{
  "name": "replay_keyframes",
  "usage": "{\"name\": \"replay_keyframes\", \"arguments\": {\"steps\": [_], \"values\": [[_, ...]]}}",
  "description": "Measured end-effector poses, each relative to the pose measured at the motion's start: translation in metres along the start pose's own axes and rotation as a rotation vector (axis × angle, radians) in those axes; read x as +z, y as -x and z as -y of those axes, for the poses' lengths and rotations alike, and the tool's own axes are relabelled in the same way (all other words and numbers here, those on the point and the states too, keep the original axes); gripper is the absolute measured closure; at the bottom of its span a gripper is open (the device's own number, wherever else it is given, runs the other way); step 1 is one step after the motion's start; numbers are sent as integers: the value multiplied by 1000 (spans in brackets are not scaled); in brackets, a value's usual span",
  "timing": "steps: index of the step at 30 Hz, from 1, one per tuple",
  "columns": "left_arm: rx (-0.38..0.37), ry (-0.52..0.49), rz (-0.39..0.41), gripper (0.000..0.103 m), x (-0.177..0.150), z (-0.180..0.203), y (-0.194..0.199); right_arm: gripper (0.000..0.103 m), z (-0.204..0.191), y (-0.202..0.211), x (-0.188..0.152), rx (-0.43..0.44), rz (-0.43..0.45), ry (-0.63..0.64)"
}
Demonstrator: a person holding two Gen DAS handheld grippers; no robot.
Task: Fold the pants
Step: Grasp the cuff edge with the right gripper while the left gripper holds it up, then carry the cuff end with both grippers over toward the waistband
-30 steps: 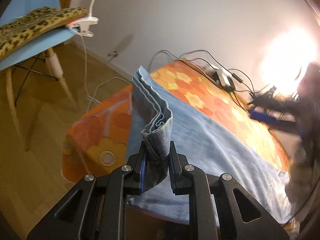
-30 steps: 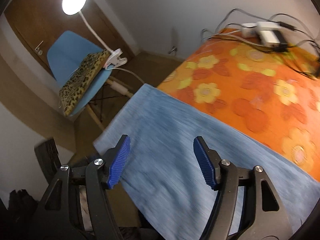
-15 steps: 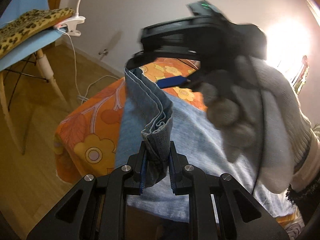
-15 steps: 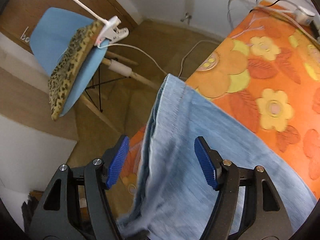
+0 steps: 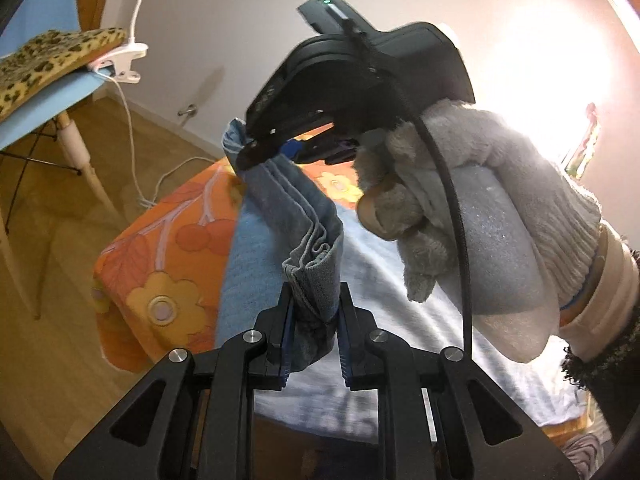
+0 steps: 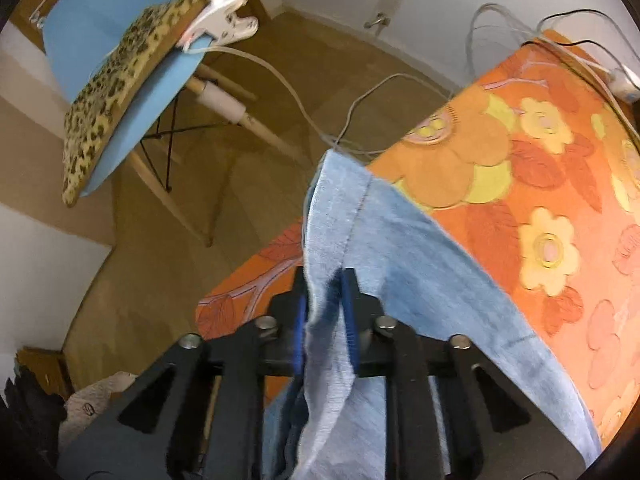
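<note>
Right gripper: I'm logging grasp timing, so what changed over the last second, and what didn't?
The right gripper swung in from beside the table to the lifted hem of the pants; its jaws have just been closing and now pinch the denim edge. The left gripper kept its grip on the bunched hem. The orange floral cloth and blue chair stayed put.

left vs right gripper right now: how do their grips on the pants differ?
The left gripper pinches a thick, gathered bunch of the pants, so its jaws stand slightly apart; the right gripper has just closed on a thinner edge, jaws nearly together. The left holds the near end of the raised hem; the right holds the far end, beside the seam. Both are shut on the same blue denim, over the orange floral cover.
</note>
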State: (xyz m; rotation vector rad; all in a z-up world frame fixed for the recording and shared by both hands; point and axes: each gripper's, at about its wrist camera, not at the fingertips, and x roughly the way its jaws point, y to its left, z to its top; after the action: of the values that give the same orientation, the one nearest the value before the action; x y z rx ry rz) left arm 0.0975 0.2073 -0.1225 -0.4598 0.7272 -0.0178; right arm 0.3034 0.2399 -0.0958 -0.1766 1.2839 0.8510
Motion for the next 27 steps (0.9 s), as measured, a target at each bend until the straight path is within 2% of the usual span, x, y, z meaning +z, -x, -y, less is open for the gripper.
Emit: {"name": "replay_keyframes", "arguments": {"steps": [8,15,20,22,27], "values": [[-101,-40,26,86,4,43,16,94,41,72,-23,21,136,-77],[-229,-146,13,86,-7,119,21,94,107,154,-70,10,268,-208],[-343,-216,-50,86,-27,179,13,94,163,209,-126,-29,344,-300],[-363,-265,-71,86,-37,203,10,94,185,226,-152,-39,389,-328],[-419,-388,-138,86,-70,261,0,94,239,254,-223,-73,419,-436]]}}
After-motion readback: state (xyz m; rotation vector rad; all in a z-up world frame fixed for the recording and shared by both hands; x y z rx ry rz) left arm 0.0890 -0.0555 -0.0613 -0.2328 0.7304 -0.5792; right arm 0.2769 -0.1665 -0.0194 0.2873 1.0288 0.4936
